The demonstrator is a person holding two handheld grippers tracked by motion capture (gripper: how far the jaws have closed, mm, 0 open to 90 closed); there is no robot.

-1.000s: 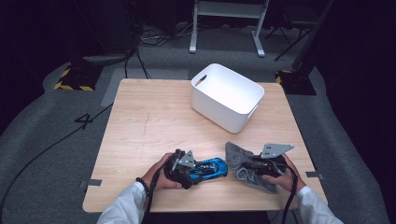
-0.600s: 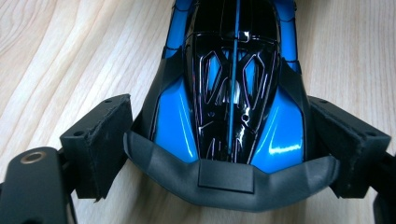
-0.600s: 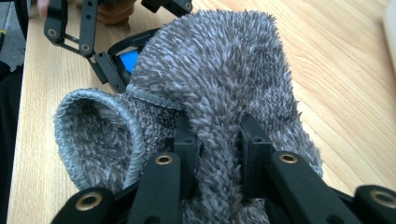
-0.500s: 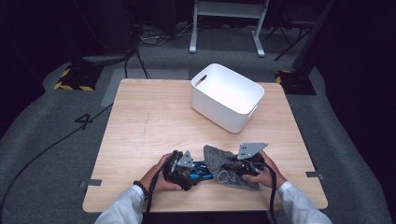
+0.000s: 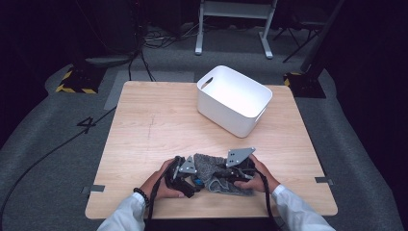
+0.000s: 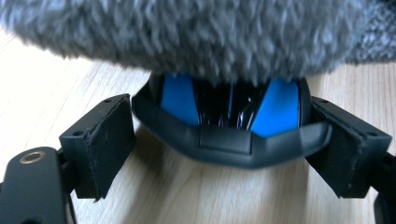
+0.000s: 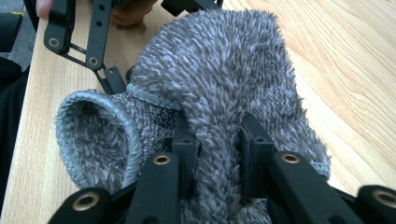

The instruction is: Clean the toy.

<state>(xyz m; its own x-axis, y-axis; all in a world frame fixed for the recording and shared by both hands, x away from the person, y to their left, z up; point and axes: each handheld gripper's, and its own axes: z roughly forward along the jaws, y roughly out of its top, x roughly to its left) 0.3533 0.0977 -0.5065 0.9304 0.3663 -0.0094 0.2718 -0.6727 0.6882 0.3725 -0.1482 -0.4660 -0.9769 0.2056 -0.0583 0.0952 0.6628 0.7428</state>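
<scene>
A blue and black toy car (image 6: 229, 107) sits on the wooden table (image 5: 159, 125) near its front edge. My left gripper (image 6: 222, 123) is shut on the car's end, one pad (image 6: 100, 140) against each side. A grey fuzzy cloth (image 7: 224, 79) is draped over the car, so in the high view a small blue patch of the car (image 5: 197, 182) peeks out. My right gripper (image 7: 215, 128) is shut on a raised fold of that cloth. In the high view the left gripper (image 5: 192, 179) and right gripper (image 5: 223, 172) sit close together with the cloth (image 5: 210, 166) between them.
A white plastic bin (image 5: 233, 98) stands at the back right of the table, tilted at an angle, with nothing seen inside. Both of the person's hands rest by the front edge. Dark floor, cables and a stand's legs lie beyond the table.
My right gripper has carried the grey cloth leftward and laid it over the blue car. The left gripper has stayed in place on the car.
</scene>
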